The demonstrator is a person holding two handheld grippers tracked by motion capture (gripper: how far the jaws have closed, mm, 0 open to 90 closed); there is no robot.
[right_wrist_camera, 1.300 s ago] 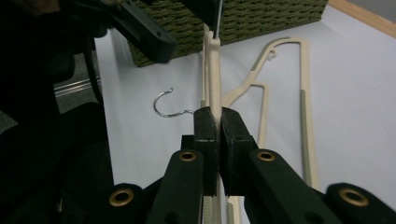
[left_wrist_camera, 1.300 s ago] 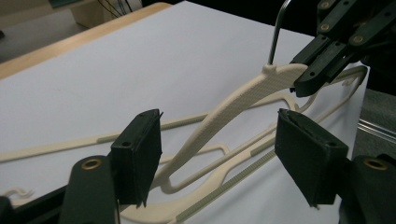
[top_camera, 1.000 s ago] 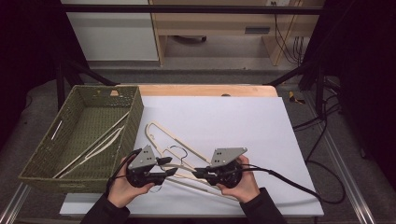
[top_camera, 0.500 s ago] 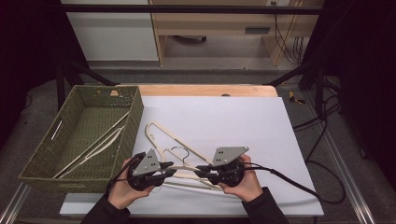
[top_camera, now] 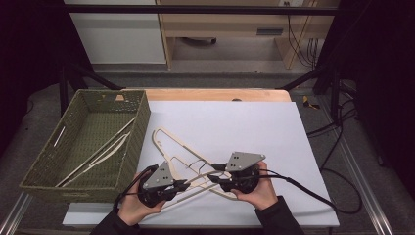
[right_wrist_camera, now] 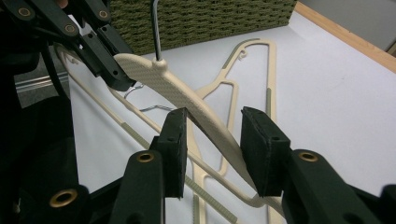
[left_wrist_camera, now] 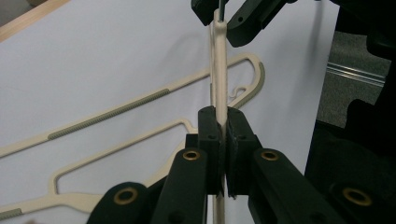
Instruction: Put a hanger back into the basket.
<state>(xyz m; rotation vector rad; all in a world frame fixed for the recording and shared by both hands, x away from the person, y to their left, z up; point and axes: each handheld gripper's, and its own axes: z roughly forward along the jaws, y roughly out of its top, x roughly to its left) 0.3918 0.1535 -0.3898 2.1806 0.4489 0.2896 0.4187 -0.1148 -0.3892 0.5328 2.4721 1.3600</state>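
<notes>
High view: left gripper (top_camera: 183,185) grips hanger (top_camera: 215,183) near table edge (top_camera: 195,226)

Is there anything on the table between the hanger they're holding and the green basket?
Nothing visible blocks it. The held hanger, clamped in the left gripper, sits close to the basket, with bare white table between. A second hanger lies flat underneath, below the lifting path. The right gripper has just been opening around it.
</notes>
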